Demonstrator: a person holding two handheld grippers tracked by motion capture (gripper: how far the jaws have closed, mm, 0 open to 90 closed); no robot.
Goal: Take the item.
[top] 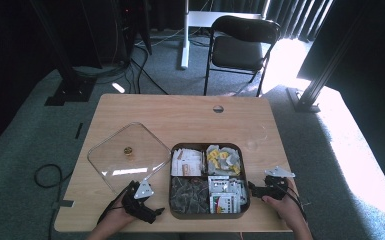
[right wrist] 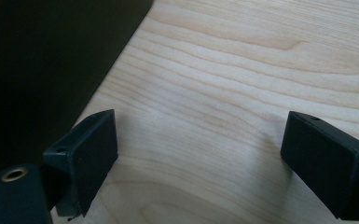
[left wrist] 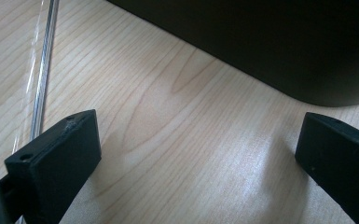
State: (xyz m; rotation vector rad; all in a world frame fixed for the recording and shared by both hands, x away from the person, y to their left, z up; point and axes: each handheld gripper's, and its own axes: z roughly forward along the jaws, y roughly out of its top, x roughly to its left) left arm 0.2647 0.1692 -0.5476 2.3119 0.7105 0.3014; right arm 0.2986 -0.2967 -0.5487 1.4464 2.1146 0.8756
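Going left to right: clear lid (top: 128, 154) lies flat on the tabletop (top: 180, 112), off the box, its near edge just beside my left tool (top: 152, 210). Left tool is released, jaws spread wide over bare wood in the left gripper view, lid edge (left wrist: 44, 70) at one side, dark tray wall (left wrist: 279, 42) at the other. Risk here I'd say: if I swing left I clip the lid rim and skid it, it's thin and slippery. The four-compartment tray (top: 209, 214) sits between both tools, packets in every section. Right tool (top: 253, 189) also released, jaws apart, tray wall (right wrist: 46, 70) just beside one jaw. Closing in too low could shove the tray sideways rather than grip it, or spill packets.
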